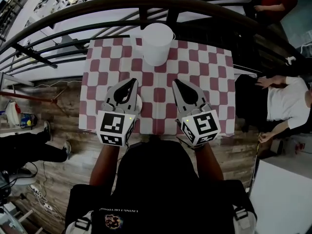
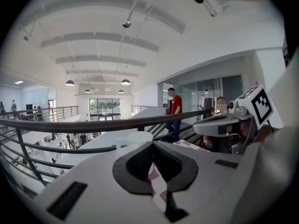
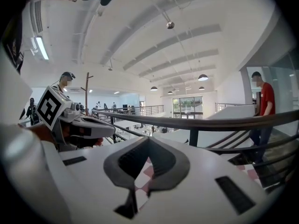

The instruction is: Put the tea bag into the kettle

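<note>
A white kettle [image 1: 157,43] stands at the far middle of the table, on a red and white checked cloth [image 1: 214,82]. I hold both grippers side by side above the near half of the table, pointing toward the kettle and well short of it. The left gripper [image 1: 133,81] [image 2: 151,143] is shut with its tips touching and nothing between them. The right gripper [image 1: 176,81] [image 3: 148,139] is likewise shut and empty. A small white round thing [image 1: 139,103] shows under the left gripper, mostly hidden. No tea bag shows in any view.
A dark curved railing [image 1: 97,6] runs just beyond the table's far edge, with a drop behind it. A seated person in white [image 1: 287,101] is close to the table's right side. Another person's leg [image 1: 29,147] is at the left, on the wooden floor.
</note>
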Tool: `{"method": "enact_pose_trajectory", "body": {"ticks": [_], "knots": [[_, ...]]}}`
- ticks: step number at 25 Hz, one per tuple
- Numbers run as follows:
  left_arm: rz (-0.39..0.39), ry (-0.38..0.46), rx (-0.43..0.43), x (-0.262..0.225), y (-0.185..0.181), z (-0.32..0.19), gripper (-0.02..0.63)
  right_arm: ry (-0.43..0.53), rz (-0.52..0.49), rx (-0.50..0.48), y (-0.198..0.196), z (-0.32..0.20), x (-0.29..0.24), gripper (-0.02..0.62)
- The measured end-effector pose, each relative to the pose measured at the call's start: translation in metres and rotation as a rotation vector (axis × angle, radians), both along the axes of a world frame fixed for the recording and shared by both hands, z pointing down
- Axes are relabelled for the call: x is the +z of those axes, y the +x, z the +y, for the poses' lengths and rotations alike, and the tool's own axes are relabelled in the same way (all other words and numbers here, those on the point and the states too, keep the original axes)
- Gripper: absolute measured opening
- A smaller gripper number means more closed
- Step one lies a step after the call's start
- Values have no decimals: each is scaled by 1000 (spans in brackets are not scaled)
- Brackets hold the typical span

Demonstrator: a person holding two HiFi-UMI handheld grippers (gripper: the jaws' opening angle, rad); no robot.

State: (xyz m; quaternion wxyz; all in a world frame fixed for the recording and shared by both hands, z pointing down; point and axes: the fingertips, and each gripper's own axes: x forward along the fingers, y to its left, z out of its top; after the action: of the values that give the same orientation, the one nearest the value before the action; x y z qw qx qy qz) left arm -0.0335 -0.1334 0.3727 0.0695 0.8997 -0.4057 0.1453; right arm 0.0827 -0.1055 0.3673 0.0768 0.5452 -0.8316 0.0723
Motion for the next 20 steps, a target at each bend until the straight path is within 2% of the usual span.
{"method": "enact_pose_trajectory", "body": {"ticks": [11,20], "knots": [[7,-5,36,-7,-6,53,3,2,7,-29,-27,53,-13,15],[5,-42,58,-1,-12,91,3,0,31,-25,-38,82,-17,15]]}}
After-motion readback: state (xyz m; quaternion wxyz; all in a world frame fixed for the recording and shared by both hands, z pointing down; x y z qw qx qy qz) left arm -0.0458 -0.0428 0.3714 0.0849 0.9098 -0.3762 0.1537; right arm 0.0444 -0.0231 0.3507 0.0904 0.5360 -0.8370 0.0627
